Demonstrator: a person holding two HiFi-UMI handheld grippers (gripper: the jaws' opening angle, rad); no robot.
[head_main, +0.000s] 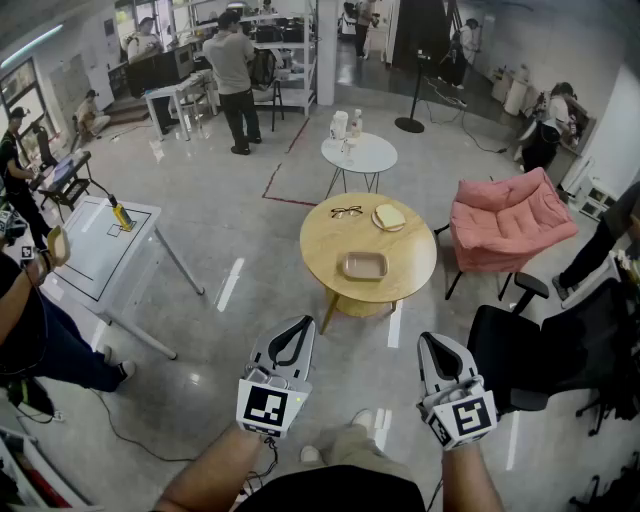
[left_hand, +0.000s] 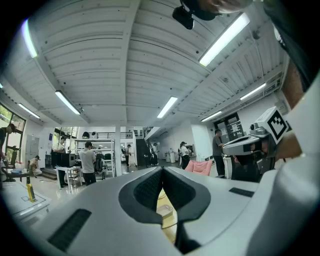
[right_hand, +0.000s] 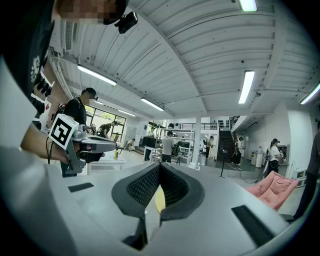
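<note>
The left gripper (head_main: 301, 325) and the right gripper (head_main: 433, 342) both have their fingers clenched on nothing and hang well short of the tray (head_main: 363, 265), which sits on the round tabletop (head_main: 325, 250). Meeting the tray with fingers pressed together would probably shove it toward the glasses (head_main: 346, 211) and plate (head_main: 389, 217) beyond it instead of gripping it.
</note>
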